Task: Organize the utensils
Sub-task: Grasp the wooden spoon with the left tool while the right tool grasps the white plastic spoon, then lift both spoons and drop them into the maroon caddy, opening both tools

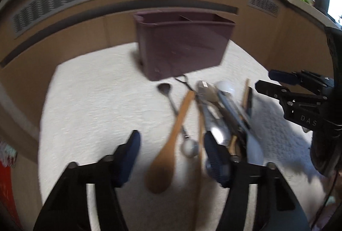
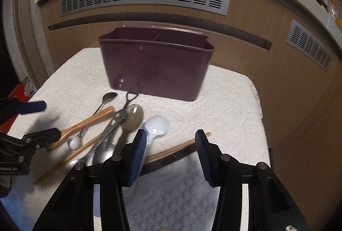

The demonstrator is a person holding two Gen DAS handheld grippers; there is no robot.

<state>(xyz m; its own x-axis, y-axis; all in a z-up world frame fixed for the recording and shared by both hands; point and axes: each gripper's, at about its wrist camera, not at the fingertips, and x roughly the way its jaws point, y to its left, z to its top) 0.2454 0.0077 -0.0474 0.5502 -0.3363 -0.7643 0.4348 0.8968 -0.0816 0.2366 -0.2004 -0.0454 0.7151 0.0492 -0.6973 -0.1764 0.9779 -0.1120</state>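
Between the unclenched left tool (image 1: 172, 158) fingers, a wooden spoon (image 1: 168, 145); right tool (image 2: 171, 149) likewise released.

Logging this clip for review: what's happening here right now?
A person holds a gripper in each hand over a jumble of utensils on a white towel. Both the left tool and the right tool are open and empty. The wooden spoon lies between the left tool's fingers; a chopstick lies between the right's. The purple divided caddy behind the pile looks empty, so nothing has been sorted yet.
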